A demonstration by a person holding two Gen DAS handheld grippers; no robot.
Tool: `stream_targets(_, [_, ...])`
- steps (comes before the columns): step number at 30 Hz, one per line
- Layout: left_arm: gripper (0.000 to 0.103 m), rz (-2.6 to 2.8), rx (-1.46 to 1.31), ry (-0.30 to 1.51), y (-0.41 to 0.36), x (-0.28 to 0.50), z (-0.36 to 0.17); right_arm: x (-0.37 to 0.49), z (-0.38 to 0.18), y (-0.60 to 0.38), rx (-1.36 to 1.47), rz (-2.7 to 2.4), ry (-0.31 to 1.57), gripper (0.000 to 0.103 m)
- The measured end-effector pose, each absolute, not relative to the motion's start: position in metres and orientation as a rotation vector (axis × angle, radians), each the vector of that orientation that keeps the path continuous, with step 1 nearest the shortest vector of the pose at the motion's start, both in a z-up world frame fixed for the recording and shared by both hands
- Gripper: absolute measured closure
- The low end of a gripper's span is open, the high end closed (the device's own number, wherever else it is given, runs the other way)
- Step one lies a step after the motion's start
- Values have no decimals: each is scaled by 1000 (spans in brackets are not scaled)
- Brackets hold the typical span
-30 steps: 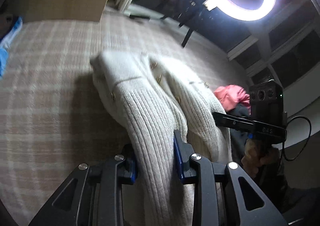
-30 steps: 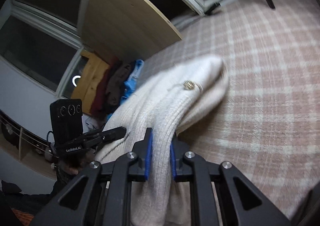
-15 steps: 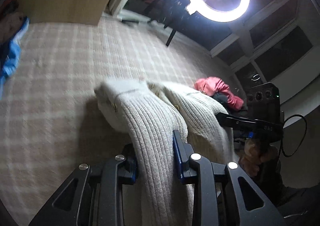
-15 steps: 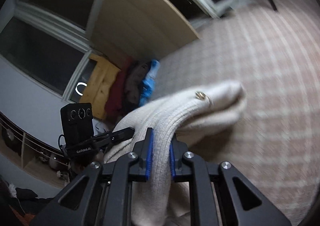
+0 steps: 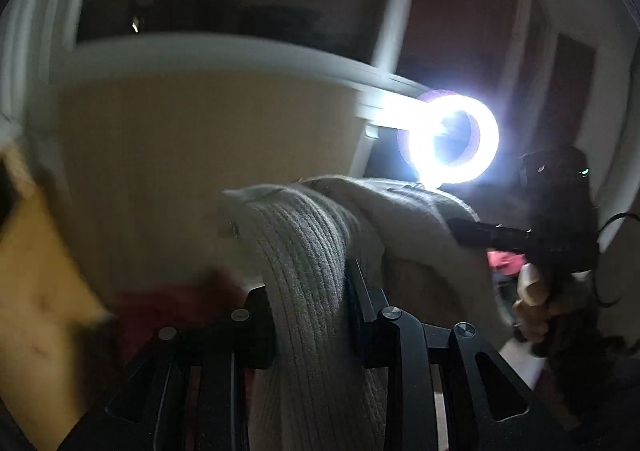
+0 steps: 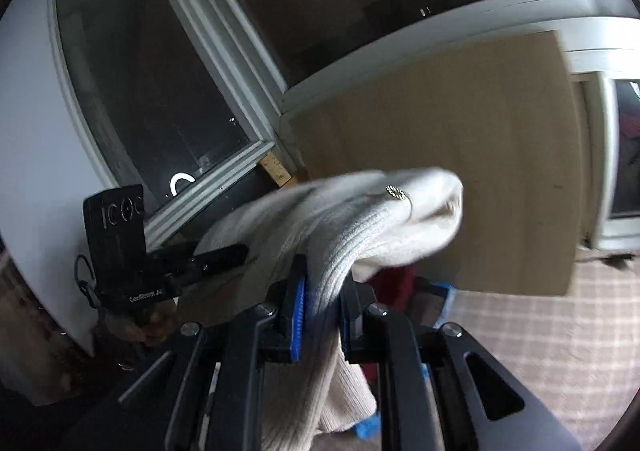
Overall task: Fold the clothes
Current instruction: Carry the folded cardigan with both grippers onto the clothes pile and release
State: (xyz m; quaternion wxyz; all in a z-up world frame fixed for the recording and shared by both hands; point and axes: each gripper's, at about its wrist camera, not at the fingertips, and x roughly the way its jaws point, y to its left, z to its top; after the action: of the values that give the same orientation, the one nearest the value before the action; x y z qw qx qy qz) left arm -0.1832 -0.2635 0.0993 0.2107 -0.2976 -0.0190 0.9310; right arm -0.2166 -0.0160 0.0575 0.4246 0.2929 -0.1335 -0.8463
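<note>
A cream ribbed knit cardigan (image 5: 308, 251) with small gold buttons is folded into a bundle and held up in the air. My left gripper (image 5: 310, 283) is shut on its ribbed edge. My right gripper (image 6: 322, 291) is shut on the other side of the same cardigan (image 6: 360, 219), where one gold button shows on top. In the left wrist view the right gripper's body (image 5: 556, 219) and the hand holding it are at the right. In the right wrist view the left gripper's body (image 6: 120, 247) is at the left.
A wooden board (image 6: 460, 155) leans against the window wall behind the cardigan. A ring light (image 5: 452, 141) glares at the right. Red and blue clothes (image 6: 400, 287) lie below the board. The plaid surface (image 6: 560, 331) shows at lower right. A pink garment (image 5: 506, 261) lies behind the right hand.
Both grippers have lifted the cardigan off the plaid surface and swung it up toward the wooden board and windows. The views now look at the wall; both stay shut on it.
</note>
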Motion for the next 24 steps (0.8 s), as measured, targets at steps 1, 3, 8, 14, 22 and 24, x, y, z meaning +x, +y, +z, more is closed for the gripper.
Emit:
stream_targets(1, [77, 2588, -867, -68, -281, -191, 87, -222, 36, -30, 783, -2099, -337, 90])
stream_targets(3, [77, 2566, -995, -120, -312, -206, 45, -233, -8, -59, 882, -2062, -344, 90])
stream_targets(8, [77, 2428, -1424, -277, -367, -233, -104, -263, -127, -107, 1216, -1972, -314, 90])
stream_targets(14, [76, 2414, -1339, -425, -388, -231, -114, -267, -130, -92, 1324, -1911, -253, 87])
stream_targets(22, [65, 2516, -1260, -394, -389, -232, -63, -286, -69, -62, 1191, -2061, -183, 56])
stream_targets(24, [54, 2559, -1203, -375, -391, -246, -44, -311, -65, -80, 1185, -2105, -202, 56])
